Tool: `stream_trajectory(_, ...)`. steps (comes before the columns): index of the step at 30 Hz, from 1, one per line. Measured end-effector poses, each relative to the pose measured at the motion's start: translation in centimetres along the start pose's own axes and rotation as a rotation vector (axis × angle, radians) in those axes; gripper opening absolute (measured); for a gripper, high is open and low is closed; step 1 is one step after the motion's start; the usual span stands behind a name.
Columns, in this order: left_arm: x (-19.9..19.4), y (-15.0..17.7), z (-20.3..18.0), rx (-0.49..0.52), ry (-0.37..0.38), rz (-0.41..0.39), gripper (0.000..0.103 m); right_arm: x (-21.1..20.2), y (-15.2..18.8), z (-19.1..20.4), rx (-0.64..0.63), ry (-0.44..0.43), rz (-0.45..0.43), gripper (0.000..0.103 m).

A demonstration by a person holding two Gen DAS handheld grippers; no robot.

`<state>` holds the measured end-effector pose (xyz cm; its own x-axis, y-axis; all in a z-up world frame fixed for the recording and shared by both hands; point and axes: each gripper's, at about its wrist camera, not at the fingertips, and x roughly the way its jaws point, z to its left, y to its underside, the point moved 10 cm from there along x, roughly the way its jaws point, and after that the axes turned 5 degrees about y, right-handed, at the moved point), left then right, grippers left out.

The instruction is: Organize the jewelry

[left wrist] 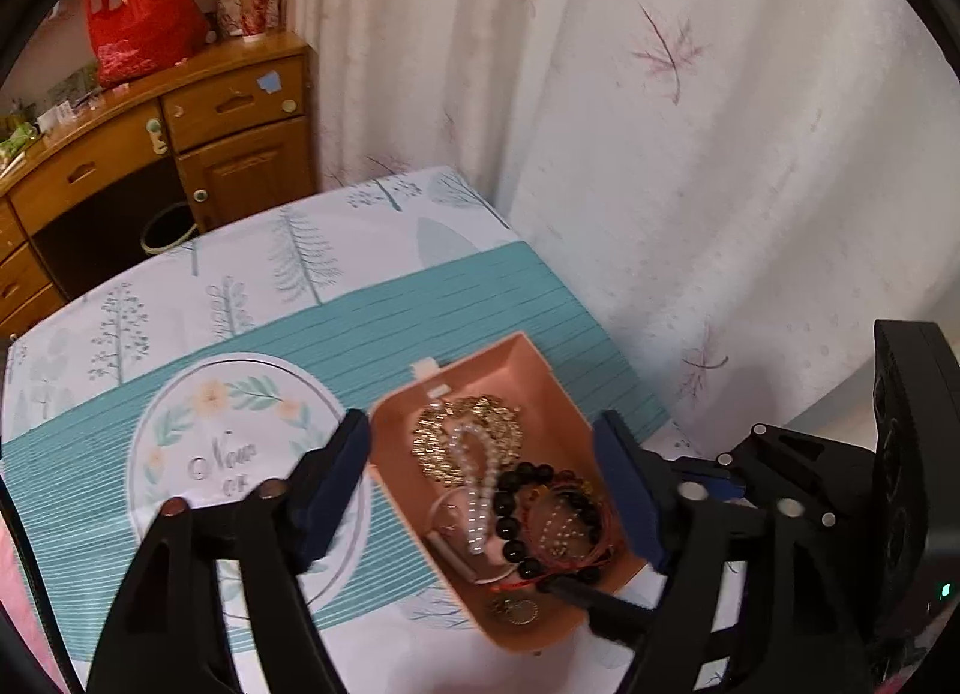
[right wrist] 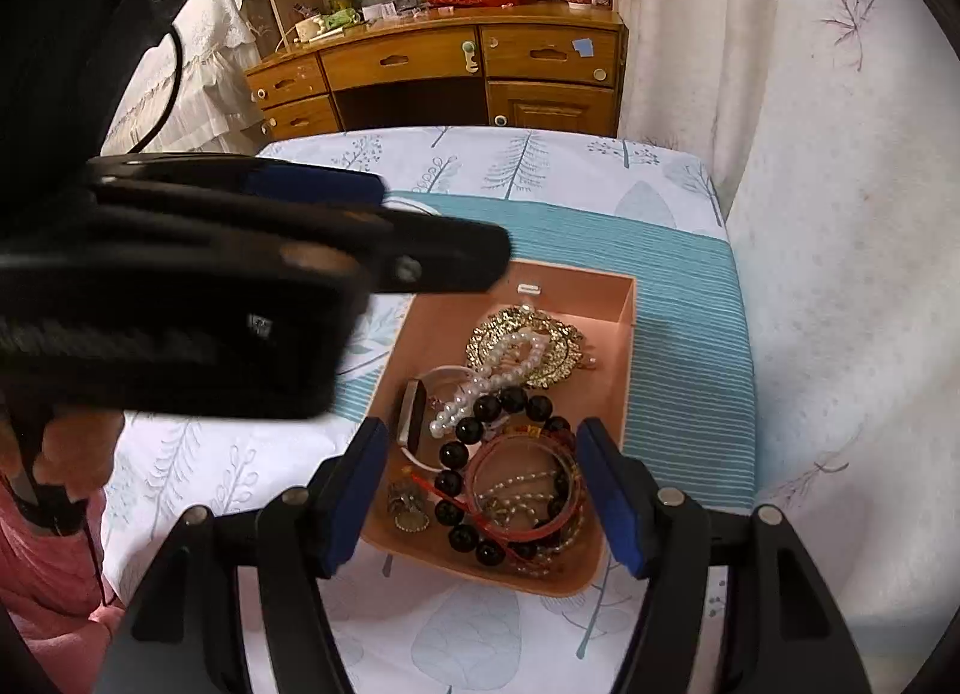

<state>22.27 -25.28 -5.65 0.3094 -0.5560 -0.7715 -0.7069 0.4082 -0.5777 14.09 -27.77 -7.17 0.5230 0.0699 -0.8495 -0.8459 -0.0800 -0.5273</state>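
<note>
A pink open box sits on the table and holds a gold chain piece, a pearl strand, a black bead bracelet, red bangles and a small gold ring. My left gripper hovers open over the box, empty. My right gripper hovers open over the box's near end, empty. The left gripper also crosses the right wrist view.
The table has a white and teal tree-print cloth. A leaf-print curtain hangs close on the right. A wooden desk with a red bag stands beyond.
</note>
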Motion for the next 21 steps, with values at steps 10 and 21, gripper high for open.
stream_trajectory(10, -7.4, -1.0, 5.7, -0.022, -0.160, -0.108, 0.100, -3.2, -2.3, 0.0, 0.113, -0.092, -0.136, 0.066)
stream_trajectory(21, -9.8, 3.9, 12.2, -0.137, -0.225, -0.128, 0.100, -1.2, -2.5, 1.2, 0.286, -0.222, -0.085, 0.066)
